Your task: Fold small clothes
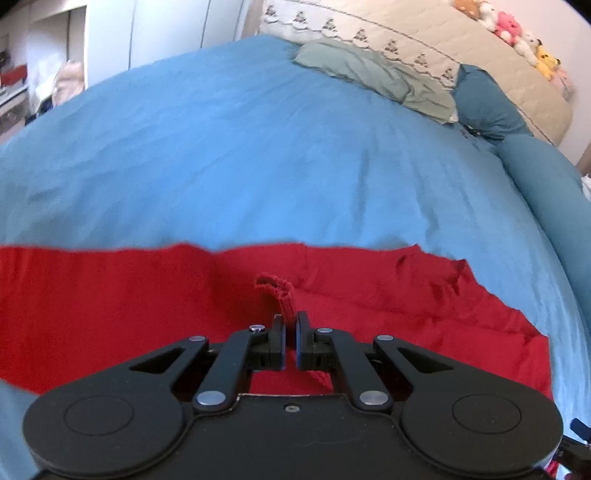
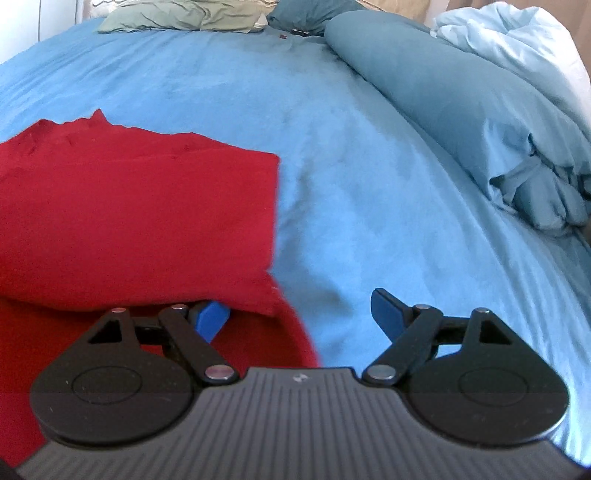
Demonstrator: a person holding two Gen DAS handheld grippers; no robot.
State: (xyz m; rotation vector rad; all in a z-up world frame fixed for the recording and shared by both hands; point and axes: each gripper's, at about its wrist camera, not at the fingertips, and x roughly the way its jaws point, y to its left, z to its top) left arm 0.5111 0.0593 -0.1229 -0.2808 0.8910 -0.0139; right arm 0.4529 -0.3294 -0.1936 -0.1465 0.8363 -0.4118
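Left wrist: left tongs (image 1: 290, 334) clenched on a raised pinch of the red garment (image 1: 147, 314), spread on the bed (image 1: 258, 166) ahead; soft, limp, best taken at edges | Right wrist: right tongs (image 2: 303, 317) released, garment corner (image 2: 271, 306) over the left-hand finger (image 2: 212, 317); near hem hidden.

Blue bedsheet (image 1: 240, 155) spreads ahead of both claws, daylit. Far ahead: cream quilted headboard (image 1: 424, 40) with plush toys (image 1: 517, 33), a green pillow (image 1: 373, 77) below it. Right of the right claw, a rolled teal duvet (image 2: 424, 96); white cupboards (image 1: 110, 33) far left.
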